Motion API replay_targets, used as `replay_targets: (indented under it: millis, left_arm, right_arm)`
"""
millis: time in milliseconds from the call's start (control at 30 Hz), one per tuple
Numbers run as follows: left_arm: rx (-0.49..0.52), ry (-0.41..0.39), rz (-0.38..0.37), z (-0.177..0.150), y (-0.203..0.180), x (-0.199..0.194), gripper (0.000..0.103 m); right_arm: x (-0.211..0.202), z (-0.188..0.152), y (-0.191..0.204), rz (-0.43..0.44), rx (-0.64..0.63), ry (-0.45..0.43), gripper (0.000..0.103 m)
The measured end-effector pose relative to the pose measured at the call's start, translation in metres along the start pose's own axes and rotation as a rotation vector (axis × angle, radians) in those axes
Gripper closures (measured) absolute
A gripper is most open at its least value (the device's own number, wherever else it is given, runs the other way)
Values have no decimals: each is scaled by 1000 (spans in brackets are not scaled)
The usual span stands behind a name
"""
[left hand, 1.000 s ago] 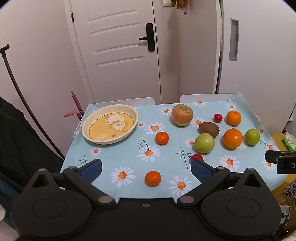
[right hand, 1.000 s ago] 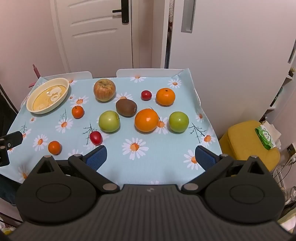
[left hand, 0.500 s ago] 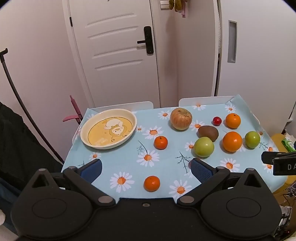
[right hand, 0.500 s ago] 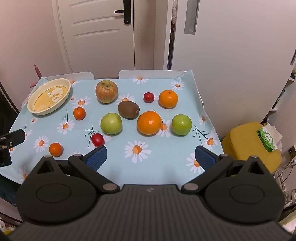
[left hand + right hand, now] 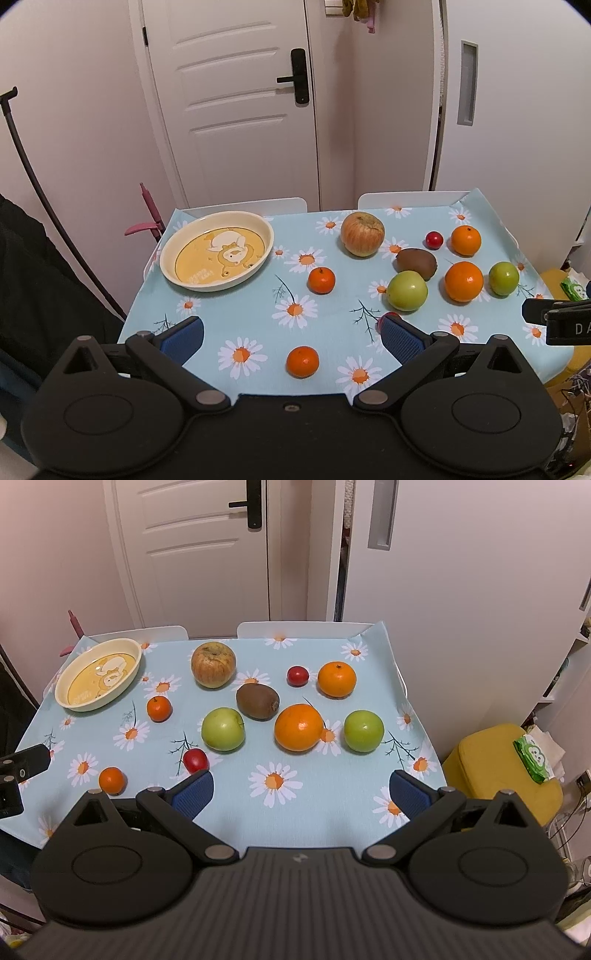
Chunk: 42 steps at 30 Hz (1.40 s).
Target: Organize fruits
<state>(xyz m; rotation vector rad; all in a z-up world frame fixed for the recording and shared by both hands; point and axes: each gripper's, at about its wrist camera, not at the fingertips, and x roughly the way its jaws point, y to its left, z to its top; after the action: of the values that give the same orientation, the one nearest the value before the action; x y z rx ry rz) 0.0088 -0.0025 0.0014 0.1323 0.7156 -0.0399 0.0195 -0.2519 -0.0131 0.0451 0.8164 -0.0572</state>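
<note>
A cream oval dish (image 5: 170,271) (image 5: 135,672) with a yellow cartoon inside stands empty at the table's far left. Loose fruit lies on the daisy tablecloth (image 5: 332,786): a big reddish apple (image 5: 213,664), a kiwi (image 5: 257,701), two green apples (image 5: 222,729) (image 5: 364,730), two oranges (image 5: 298,727) (image 5: 337,678), two small mandarins (image 5: 321,280) (image 5: 302,361) and two small red fruits (image 5: 297,675) (image 5: 195,760). My left gripper (image 5: 291,338) hangs open over the near edge, the near mandarin between its fingers' lines. My right gripper (image 5: 301,792) is open above the near right cloth, holding nothing.
A white door and white cabinet stand behind the table, with two white chair backs (image 5: 295,627) at its far edge. A yellow stool (image 5: 495,764) with a green packet (image 5: 533,757) sits right of the table. A dark garment (image 5: 40,288) hangs at the left.
Both grippers have drawn back and risen slightly, so the table sits lower and farther in both views. No fruit has moved and both stay open.
</note>
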Motion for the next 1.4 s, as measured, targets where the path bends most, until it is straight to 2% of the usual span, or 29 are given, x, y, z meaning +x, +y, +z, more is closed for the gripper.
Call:
replay_targets:
  millis: [300, 1400]
  left_arm:
    - [-1, -19, -2, 0, 0, -3, 0]
    - [-9, -11, -15, 2, 3, 3, 0]
  right_arm:
    - [0, 1, 4, 1, 1, 0, 0]
    - [7, 2, 5, 11, 3, 10, 0]
